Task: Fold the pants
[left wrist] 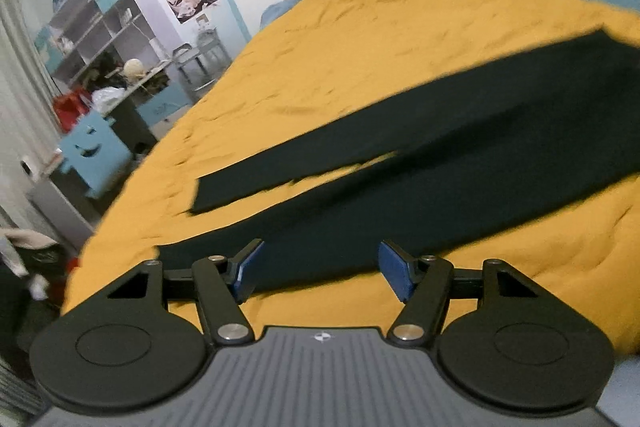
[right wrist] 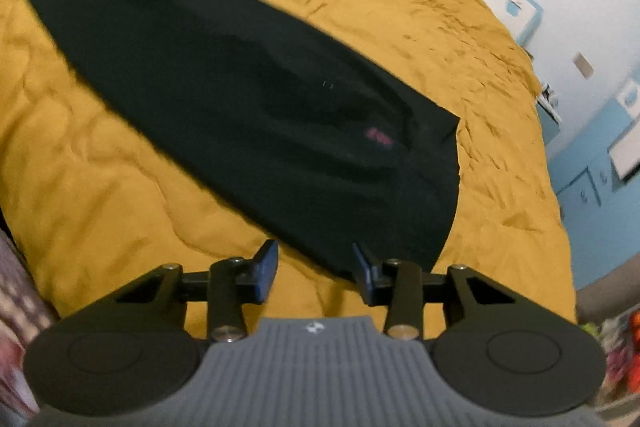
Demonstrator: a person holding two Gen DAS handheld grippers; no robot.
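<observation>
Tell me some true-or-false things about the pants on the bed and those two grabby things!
1. The pants are black. True.
2. The pants lie on a blue blanket. False: the blanket is mustard yellow.
3. The pants are already folded into a small square. False: they lie spread out flat, both legs apart.
4. The left gripper is squeezing a pant leg. False: its fingers stand wide apart above the leg's end, pinching nothing.
5. The right gripper is near the waist corner of the pants. True: its fingers stand apart, not pressing the cloth.
</observation>
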